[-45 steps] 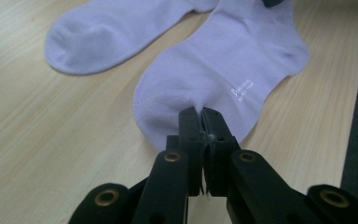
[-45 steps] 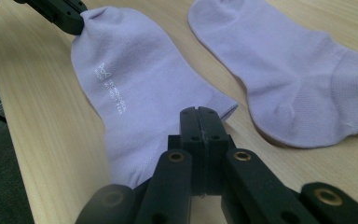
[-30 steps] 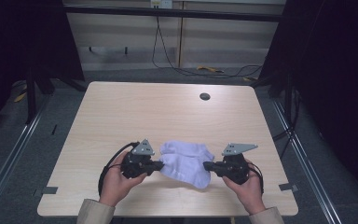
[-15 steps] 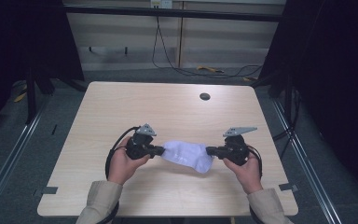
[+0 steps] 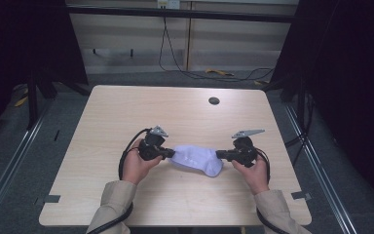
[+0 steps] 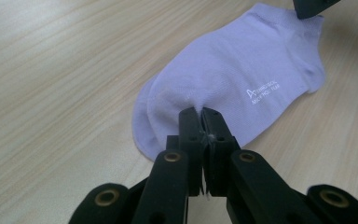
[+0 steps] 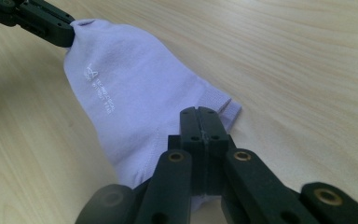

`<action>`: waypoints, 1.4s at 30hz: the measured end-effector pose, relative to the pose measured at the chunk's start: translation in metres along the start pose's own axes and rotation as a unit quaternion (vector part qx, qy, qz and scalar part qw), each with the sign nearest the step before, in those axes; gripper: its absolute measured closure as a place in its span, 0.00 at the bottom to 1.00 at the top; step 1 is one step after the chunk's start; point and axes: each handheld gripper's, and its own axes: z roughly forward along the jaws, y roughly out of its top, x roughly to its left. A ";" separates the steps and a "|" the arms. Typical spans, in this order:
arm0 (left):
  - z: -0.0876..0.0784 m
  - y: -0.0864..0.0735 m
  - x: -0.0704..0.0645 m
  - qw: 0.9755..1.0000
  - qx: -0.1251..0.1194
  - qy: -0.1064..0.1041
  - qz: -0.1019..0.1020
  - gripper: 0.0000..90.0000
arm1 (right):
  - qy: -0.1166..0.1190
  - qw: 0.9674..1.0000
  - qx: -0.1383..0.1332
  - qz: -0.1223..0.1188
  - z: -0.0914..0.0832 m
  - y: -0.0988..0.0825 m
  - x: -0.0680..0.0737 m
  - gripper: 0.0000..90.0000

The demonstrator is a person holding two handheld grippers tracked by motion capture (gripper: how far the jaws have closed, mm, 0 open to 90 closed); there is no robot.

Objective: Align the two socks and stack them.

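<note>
Pale-wood rectangular worktop [image 5: 126, 117] over grey floor [image 5: 9, 161], dark room; left tool [image 5: 169, 154] and right tool [image 5: 220, 154] both clamped on a lilac cotton ankle sock [image 5: 197, 160].

We see a pale sock [image 5: 197, 159] stretched between the left gripper [image 5: 169, 153] and right gripper [image 5: 220, 154] on the wooden table [image 5: 126, 112].

A pale lilac ankle sock [image 5: 196, 160] lies on the light wooden table [image 5: 126, 117], near its front edge, stretched between the black left gripper [image 5: 169, 154] at its left end and the black right gripper [image 5: 219, 154] at its right. A small round dark grommet [image 5: 214, 101] sits behind them, toward the far edge.
</note>
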 end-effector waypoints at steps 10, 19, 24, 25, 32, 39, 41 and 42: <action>0.012 -0.006 0.002 1.000 0.012 0.007 0.003 0.98 | -0.015 1.000 0.004 0.006 0.009 -0.008 -0.008 0.97; 0.012 -0.006 0.001 1.000 0.013 0.012 0.013 0.97 | -0.036 0.999 -0.002 -0.014 -0.004 -0.014 0.003 0.89; 0.014 -0.006 0.001 1.000 0.016 0.012 0.014 0.97 | -0.031 0.999 0.000 -0.015 -0.002 -0.021 0.005 0.93; 0.014 -0.006 0.001 1.000 0.014 0.012 0.012 0.97 | -0.029 0.999 0.002 -0.015 -0.001 -0.022 0.005 0.96; 0.013 -0.008 0.001 1.000 0.016 0.009 0.016 0.97 | -0.030 0.999 0.005 -0.018 0.001 -0.024 0.007 1.00; 0.013 -0.009 0.001 1.000 0.016 0.008 0.019 0.97 | -0.038 0.999 -0.013 -0.022 -0.006 -0.020 0.011 0.91; 0.014 -0.009 0.000 1.000 0.015 0.006 0.017 0.97 | -0.046 0.999 -0.013 -0.022 -0.004 -0.018 0.013 0.86; 0.015 -0.010 0.000 1.000 0.015 0.006 0.017 0.97 | -0.041 0.999 -0.012 -0.021 -0.001 -0.018 0.013 0.86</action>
